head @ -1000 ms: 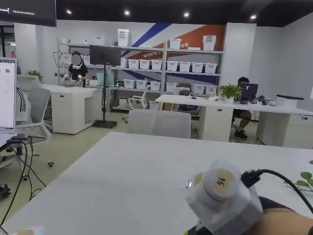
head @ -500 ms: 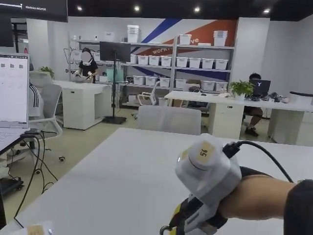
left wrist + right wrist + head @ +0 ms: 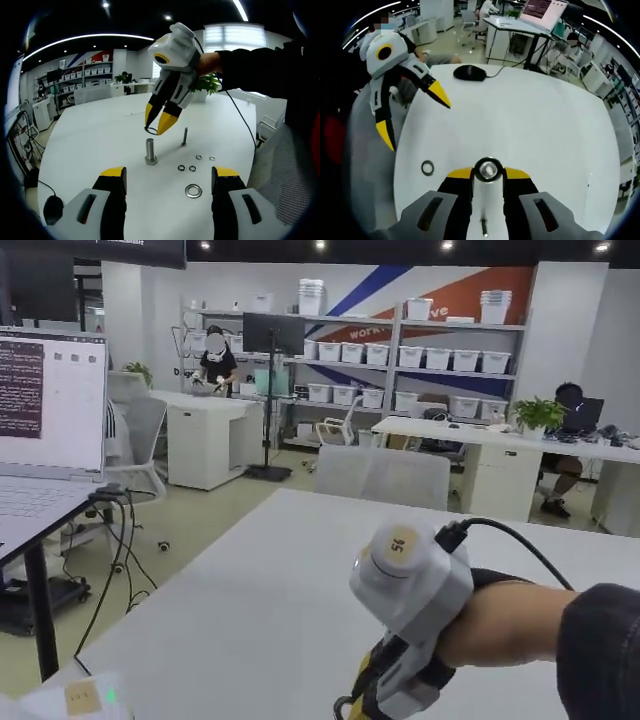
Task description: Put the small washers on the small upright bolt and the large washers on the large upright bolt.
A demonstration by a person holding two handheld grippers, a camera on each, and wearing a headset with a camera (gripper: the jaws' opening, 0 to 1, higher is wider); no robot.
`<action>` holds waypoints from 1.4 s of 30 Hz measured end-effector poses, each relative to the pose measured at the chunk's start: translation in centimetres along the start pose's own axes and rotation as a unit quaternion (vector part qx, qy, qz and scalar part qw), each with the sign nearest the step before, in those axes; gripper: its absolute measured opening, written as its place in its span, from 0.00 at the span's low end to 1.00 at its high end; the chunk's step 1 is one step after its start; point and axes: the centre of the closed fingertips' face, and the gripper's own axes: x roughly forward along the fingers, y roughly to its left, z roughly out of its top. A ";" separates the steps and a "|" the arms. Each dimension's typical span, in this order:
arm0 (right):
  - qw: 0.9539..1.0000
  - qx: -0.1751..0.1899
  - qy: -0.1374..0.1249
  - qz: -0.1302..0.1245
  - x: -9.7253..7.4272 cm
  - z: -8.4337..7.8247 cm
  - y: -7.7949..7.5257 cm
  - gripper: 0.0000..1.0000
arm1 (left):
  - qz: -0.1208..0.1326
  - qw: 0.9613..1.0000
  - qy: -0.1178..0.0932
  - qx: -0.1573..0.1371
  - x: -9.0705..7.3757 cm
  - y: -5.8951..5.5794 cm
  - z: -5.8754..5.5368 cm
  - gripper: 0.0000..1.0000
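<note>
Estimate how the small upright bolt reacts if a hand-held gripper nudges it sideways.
The small upright bolt likely tips easily: it stands tall and thin on a narrow base. It looks like metal, so probably stiff, not bending. On the smooth white table it may skid, then roll once down.

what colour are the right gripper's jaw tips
Yellow; the right gripper shows best in the left gripper view.

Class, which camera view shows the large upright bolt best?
The left gripper view: the large upright bolt stands whole, side-on. The right gripper view gets apparently its top, end-on, between its jaws. The head view aims across the table.
</note>
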 end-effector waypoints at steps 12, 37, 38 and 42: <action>0.999 -0.021 0.038 0.015 1.3 -0.7 0.0 0.23 | -0.003 1.000 0.009 -0.006 0.3 -0.2 -0.6 0.68; 0.996 -0.029 0.072 0.032 3.4 -1.5 0.0 0.23 | -0.003 1.000 0.013 -0.007 0.4 -0.2 -0.7 0.68; 0.996 -0.030 0.076 0.032 3.6 -1.7 0.1 0.23 | -0.003 1.000 0.013 -0.007 0.4 -0.2 -0.7 0.68; 0.995 -0.029 0.083 0.034 4.1 -2.0 0.1 0.23 | -0.003 1.000 0.014 -0.006 0.5 -0.2 -0.7 0.68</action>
